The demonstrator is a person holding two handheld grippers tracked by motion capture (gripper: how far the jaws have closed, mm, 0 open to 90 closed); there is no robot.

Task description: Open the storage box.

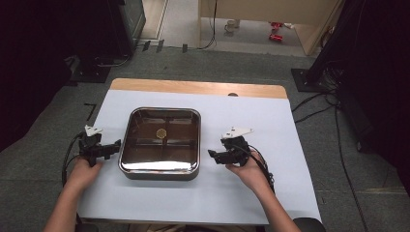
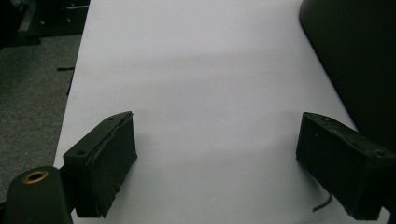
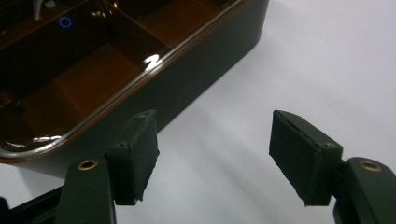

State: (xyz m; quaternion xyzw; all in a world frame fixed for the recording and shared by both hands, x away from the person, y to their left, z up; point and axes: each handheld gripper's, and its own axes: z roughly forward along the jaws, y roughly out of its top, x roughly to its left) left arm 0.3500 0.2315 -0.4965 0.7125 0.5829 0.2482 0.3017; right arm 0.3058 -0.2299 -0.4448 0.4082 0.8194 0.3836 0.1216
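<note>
Glossy brown tray (image 1: 160, 170) sits between two grippers.
Left gripper (image 1: 114, 146) spread wide beside it; right gripper (image 1: 212, 155) parted, pinching nothing.

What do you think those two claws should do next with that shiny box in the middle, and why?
Probably bring both claws inward to the box's side walls. The left claw and the right claw flank the lidded box on the white sheet, each open, holding nothing and apart from it, so closing that gap likely comes before any grip.
</note>
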